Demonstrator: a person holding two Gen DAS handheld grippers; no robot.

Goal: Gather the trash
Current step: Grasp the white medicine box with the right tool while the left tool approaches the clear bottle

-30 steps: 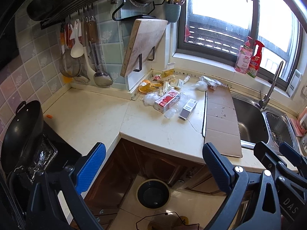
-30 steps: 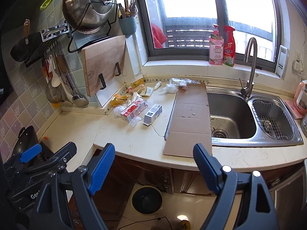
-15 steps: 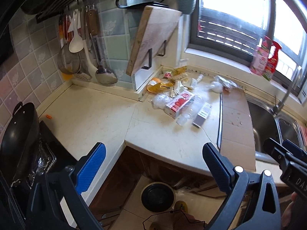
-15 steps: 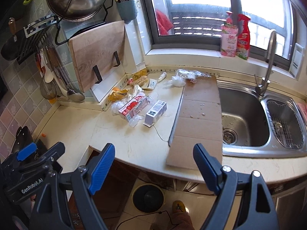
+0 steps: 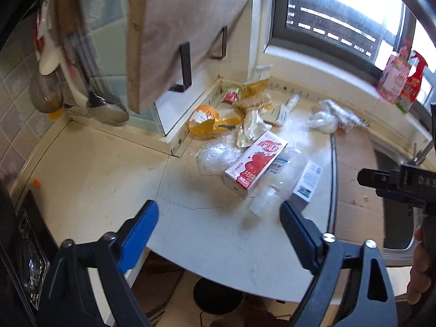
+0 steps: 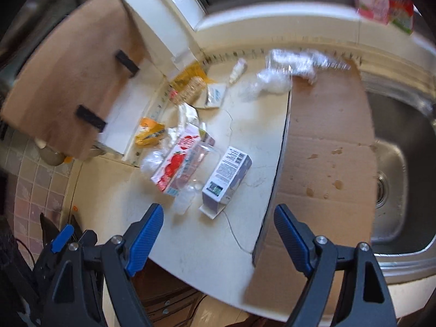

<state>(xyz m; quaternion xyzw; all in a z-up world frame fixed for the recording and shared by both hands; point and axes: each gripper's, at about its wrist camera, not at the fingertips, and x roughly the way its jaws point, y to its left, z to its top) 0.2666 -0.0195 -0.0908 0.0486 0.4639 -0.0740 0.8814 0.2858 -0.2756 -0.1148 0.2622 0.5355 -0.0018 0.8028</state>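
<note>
Both tools empty, jaws lately narrowing but wide: the right tool [image 6: 218, 234] is nearer the white carton [image 6: 227, 175], long axis running away up-right, while the left tool [image 5: 218, 234] faces the strawberry carton [image 5: 254, 164] on the bench [image 5: 190, 234].

we see the right gripper [image 6: 218, 229] low in frame, jaws apart and just narrowing, nothing between them — below the gap lies pale countertop [image 6: 196, 248]. ahead: a small white-and-purple box [image 6: 227, 175], a strawberry carton [image 6: 178, 163] to its left, a clear plastic bottle [image 6: 194, 174] between them. flattened cardboard [image 6: 324, 147] runs right, overlapping the steel sink [image 6: 395, 169]. wrappers and crumpled plastic [image 6: 272, 81] sit further back — blurred. the left gripper [image 6: 61, 238] shows at lower left.
</note>
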